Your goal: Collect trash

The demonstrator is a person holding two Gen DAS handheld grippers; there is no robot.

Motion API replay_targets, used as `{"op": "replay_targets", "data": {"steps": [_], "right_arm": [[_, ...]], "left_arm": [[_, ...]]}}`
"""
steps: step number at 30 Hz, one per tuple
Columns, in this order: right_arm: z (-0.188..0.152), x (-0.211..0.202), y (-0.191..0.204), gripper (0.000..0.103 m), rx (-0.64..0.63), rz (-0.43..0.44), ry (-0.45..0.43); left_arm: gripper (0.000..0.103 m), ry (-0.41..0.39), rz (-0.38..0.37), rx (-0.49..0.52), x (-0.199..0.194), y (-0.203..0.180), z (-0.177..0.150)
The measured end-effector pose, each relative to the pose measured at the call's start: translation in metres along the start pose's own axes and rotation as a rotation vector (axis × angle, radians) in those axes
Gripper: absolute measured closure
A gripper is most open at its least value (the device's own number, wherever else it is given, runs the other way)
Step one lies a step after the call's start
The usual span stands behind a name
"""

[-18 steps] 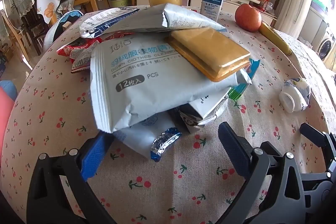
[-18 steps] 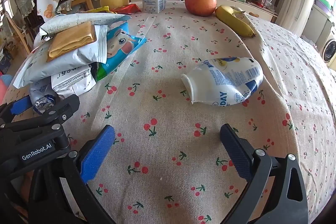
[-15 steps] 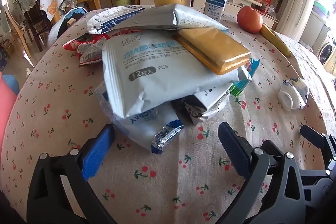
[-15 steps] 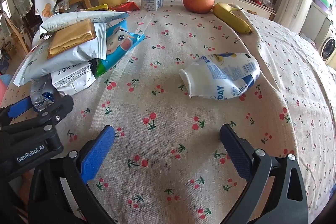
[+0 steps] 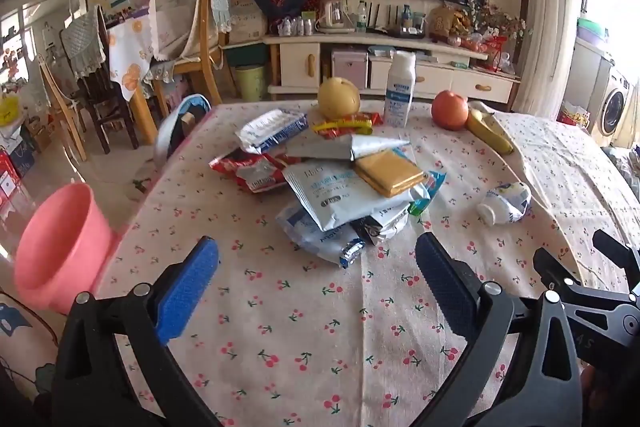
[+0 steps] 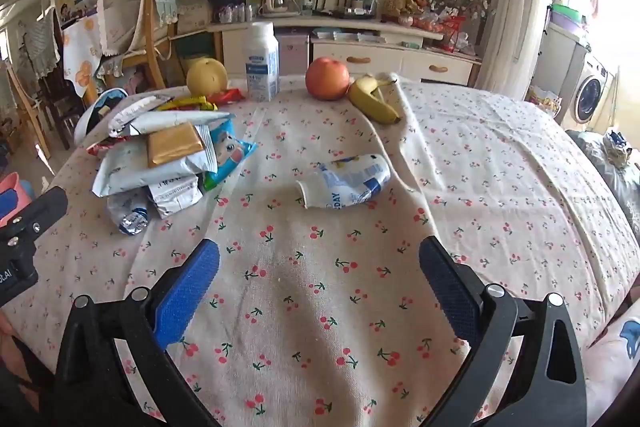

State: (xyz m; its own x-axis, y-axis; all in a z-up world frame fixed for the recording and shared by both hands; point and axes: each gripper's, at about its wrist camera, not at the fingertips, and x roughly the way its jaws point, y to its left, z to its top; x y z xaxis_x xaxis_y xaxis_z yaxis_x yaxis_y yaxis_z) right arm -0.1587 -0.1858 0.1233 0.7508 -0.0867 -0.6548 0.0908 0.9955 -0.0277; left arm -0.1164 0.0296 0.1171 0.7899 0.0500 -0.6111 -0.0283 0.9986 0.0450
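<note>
Both tools are spread wide and hold nothing. Left tool sits low in its picture, blue pads over the cherry-print table. Right tool sits low in its picture too, over the same cloth.

Just past the left tool, in the middle of its picture, lies a pile of empty wrappers. A gold packet rests on top of the pile. To the right of the pile, apart from it, lies a crushed white bottle on its side. In the right picture that bottle is in the middle.

At the left edge a pink bucket stands beside the table.

Farther back stand a pear, a tall white bottle, an apple and a banana.
</note>
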Motion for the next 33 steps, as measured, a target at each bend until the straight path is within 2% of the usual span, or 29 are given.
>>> {"op": "replay_targets", "data": {"steps": [7, 16, 26, 33], "right_arm": [[0.002, -0.071, 0.018, 0.004, -0.036, -0.009, -0.139], [0.013, -0.156, 0.03, 0.004, -0.035, 0.026, -0.296], [0.018, -0.22, 0.048, 0.004, -0.058, 0.029, -0.449], [0.016, -0.238, 0.047, 0.004, -0.062, 0.006, -0.507]], "left_arm": [[0.004, -0.128, 0.034, -0.008, -0.065, 0.023, 0.014], [0.004, -0.26, 0.068, -0.01, -0.129, 0.042, 0.024], [0.004, -0.339, 0.073, -0.04, -0.168, 0.063, 0.027], [0.004, -0.365, 0.073, -0.053, -0.182, 0.064, 0.026]]}}
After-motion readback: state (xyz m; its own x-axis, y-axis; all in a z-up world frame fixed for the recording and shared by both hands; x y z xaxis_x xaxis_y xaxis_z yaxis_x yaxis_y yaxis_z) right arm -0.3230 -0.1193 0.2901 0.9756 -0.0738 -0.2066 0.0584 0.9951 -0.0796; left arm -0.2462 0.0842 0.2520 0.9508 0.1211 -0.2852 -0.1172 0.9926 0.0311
